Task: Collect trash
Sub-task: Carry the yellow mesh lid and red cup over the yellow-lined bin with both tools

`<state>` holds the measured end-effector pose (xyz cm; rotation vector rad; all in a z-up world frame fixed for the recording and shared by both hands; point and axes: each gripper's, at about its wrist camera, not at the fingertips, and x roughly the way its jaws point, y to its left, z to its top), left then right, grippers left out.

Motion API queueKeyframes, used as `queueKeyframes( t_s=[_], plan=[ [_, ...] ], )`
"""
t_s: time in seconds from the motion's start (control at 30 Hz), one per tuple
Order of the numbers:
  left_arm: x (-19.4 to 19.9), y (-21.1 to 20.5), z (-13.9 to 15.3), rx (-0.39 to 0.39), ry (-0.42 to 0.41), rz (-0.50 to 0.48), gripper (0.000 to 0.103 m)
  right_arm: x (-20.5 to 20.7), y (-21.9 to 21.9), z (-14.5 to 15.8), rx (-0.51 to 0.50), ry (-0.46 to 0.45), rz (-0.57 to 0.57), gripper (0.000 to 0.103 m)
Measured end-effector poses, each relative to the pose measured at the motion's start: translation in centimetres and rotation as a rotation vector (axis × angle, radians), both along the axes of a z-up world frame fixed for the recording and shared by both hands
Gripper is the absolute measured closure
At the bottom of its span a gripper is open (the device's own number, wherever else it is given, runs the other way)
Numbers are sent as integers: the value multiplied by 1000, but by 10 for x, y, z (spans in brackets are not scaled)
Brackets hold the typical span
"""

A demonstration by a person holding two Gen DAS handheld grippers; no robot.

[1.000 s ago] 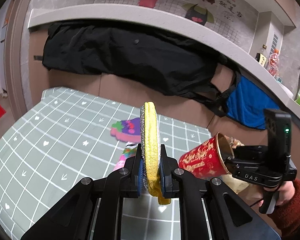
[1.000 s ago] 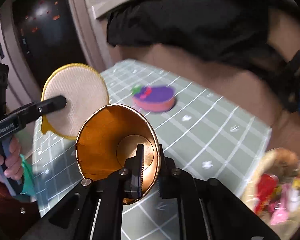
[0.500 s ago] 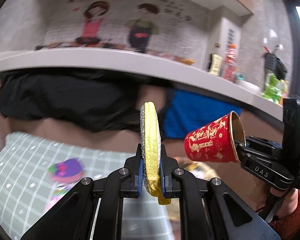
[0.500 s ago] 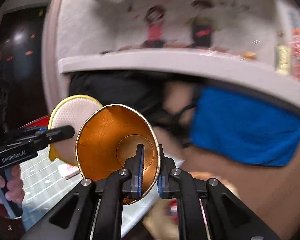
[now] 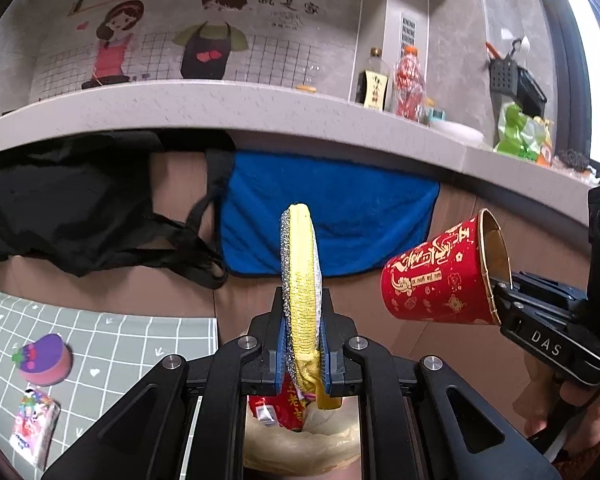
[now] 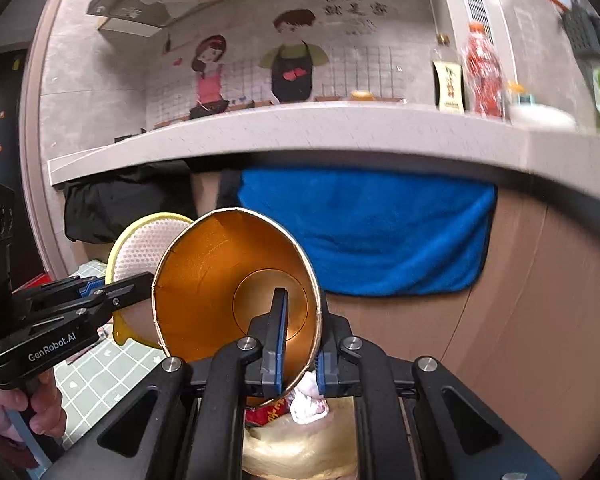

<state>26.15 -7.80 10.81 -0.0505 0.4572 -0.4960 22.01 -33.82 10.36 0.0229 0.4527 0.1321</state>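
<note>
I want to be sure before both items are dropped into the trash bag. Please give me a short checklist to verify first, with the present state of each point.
1. Left gripper clamps the yellow scrub pad firmly between both fingers: ok.
2. Right gripper pinches the wall of the red paper cup, one finger inside and one outside: ok.
3. Trash bag lies below the pad, its opening showing wrappers: ok.
4. Cup is above the bag opening: cannot tell; in the left wrist view it hangs to the right of the bag.
5. Cup is empty inside: ok.
6. Trash left on the table, a purple-topped sponge and a wrapper: not ok.
</note>
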Motion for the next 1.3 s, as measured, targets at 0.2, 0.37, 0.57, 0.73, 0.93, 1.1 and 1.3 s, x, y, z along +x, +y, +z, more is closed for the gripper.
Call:
queueKeyframes(
  t_s=[0.2, 0.37, 0.57, 0.73, 0.93, 1.1, 1.3],
  plan=[
    [27, -12, -33, 5, 108, -15, 89, 16, -15, -34, 55, 62, -7, 92],
    [47, -17, -69, 21, 202, -21, 89, 35, -21, -69, 94, 142, -2, 92],
    [76, -23, -115, 48, 366, -18, 89, 61, -26, -115, 126, 280, 7, 91],
    [96, -25, -148, 68, 495, -14, 89, 82, -32, -147, 143, 382, 1, 90],
    [112, -22, -165, 29, 584, -36, 87, 108, -23, -173, 59, 457, 12, 90],
    [115, -5, -151, -44, 578, -14, 78, 117, -18, -179, 45, 483, 12, 88],
    [103, 11, -120, -104, 513, -1, 72, 108, -14, -159, 47, 467, 15, 75]
  ],
)
